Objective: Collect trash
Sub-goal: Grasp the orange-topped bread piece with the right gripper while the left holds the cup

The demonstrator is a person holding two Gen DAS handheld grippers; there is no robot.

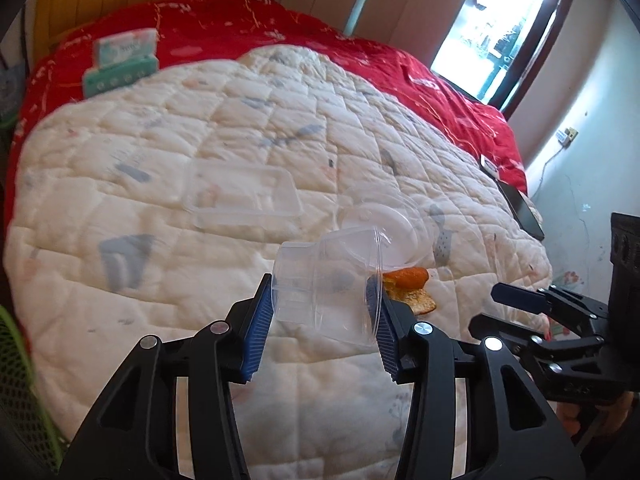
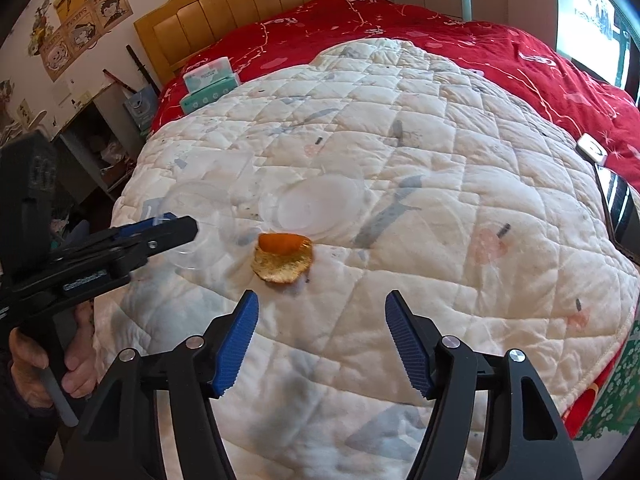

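Clear plastic cup [image 1: 328,288] apparently pinched between left gripper [image 1: 325,312] pads, right gripper [image 2: 322,340] spread empty above white quilt [image 2: 440,240], orange peel [image 2: 283,258] beyond.

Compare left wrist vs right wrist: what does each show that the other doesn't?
Left wrist only: the clear plastic cup lying sideways between the left gripper pads, which look pressed on it; also a clear rectangular tray on the quilt.

Right wrist only: the right gripper jaws open and empty, short of the peel; posters on the wall.

Both: orange peel, clear round lid, white quilt, tissue packs.
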